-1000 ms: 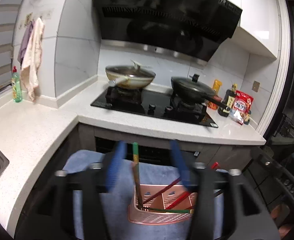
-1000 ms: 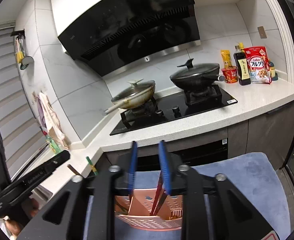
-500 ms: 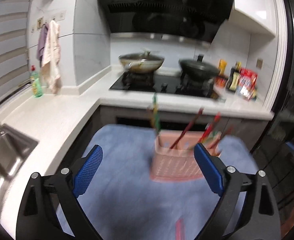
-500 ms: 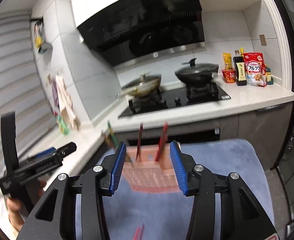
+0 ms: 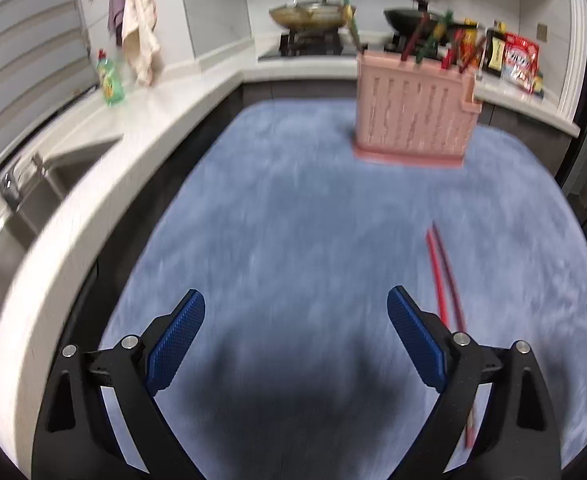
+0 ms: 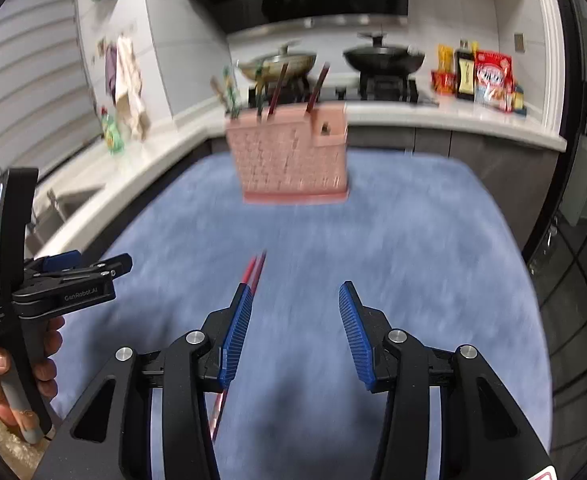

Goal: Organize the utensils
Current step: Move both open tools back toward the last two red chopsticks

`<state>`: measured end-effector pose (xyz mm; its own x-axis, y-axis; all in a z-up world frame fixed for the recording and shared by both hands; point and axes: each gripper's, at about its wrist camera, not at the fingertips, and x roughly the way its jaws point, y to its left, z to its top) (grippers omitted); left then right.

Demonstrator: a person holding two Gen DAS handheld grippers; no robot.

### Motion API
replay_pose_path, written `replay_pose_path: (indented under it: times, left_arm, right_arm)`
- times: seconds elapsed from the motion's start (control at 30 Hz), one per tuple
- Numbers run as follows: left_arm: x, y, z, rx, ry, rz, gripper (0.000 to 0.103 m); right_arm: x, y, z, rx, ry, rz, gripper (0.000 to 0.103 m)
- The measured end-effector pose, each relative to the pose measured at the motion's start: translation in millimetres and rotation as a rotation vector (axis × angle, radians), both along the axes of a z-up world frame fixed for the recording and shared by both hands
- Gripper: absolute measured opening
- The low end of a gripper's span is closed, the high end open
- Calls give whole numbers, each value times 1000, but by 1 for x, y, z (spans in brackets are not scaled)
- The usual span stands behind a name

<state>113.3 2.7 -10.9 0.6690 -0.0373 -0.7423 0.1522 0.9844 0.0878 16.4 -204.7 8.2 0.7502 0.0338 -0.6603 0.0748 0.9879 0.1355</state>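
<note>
On blue mat (image 5: 293, 200): two red chopsticks (image 5: 443, 280), one pink holder (image 5: 413, 120); left tool (image 5: 295, 312) wide, right tool (image 6: 295, 308) half-open, both empty.

my left gripper (image 5: 295, 322) hangs with its jaws spread wide and nothing between them over a blue mat (image 5: 293, 216). a pair of red chopsticks (image 5: 445, 276) lies on the mat just beside my right-hand finger. farther off stands a pink utensil holder (image 5: 411, 120) with chopsticks sticking up, the white worktop (image 5: 93, 184) curving along the left.
</note>
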Motion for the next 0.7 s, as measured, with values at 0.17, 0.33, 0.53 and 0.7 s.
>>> replay_pose_path:
  times: [0.17, 0.33, 0.53, 0.7]
  left_arm:
    - [-23, 6, -25, 6, 50, 40, 88]
    - [-38, 13, -43, -8, 104, 55, 88]
    - [-46, 24, -51, -27, 128, 73, 88]
    - [-48, 31, -51, -51, 134, 76, 88]
  right_arm:
    - [-17, 27, -31, -19, 57, 22, 43]
    - [-23, 48, -50, -9, 96, 58, 37]
    - [-24, 65, -67, 9, 132, 78, 24]
    - [-20, 74, -77, 4, 150, 96, 17]
